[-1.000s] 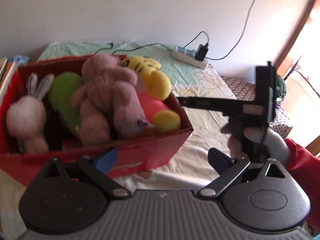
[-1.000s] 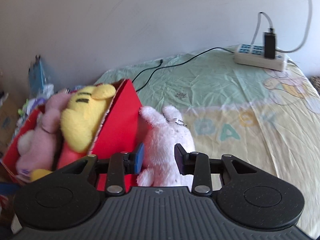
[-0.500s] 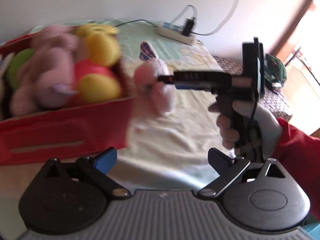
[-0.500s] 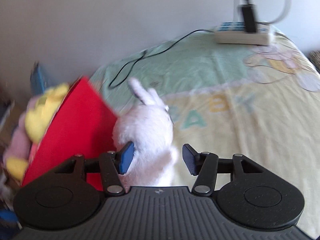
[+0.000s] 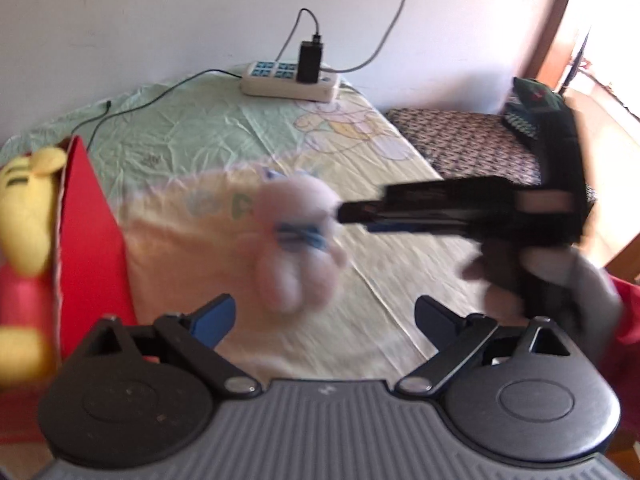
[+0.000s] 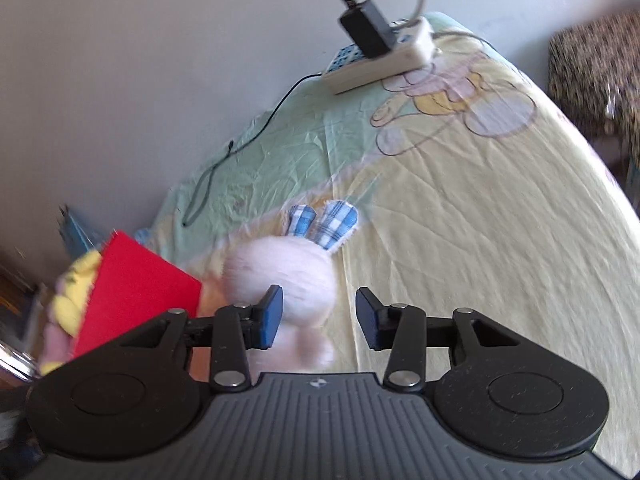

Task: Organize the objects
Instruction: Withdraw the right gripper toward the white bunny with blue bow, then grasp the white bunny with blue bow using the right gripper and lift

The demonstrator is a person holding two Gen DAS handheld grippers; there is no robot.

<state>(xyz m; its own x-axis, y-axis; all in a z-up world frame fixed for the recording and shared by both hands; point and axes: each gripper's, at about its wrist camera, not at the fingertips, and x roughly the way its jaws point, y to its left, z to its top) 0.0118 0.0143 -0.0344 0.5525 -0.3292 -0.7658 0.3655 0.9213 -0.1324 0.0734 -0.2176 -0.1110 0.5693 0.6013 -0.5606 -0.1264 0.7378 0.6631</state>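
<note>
A small white plush rabbit [image 6: 294,276] with blue-checked ears lies on the bed sheet, just right of the red box [image 6: 140,292]. My right gripper [image 6: 319,316] is open, its left pad beside the rabbit, not closed on it. In the left wrist view the rabbit [image 5: 298,236] is blurred, with the right gripper's fingertips beside it and the gloved hand at right. My left gripper [image 5: 324,320] is open and empty, low over the sheet. The red box [image 5: 92,240] holds a yellow plush [image 5: 24,208] at far left.
A white power strip [image 5: 290,86] with a black charger and cables lies at the bed's far edge by the wall. A patterned stool [image 5: 464,140] stands to the right of the bed. The sheet [image 6: 460,220] spreads right of the rabbit.
My right gripper opened and let go of the rabbit, which now lies on the sheet beside the box. The left gripper swung right, away from the box.
</note>
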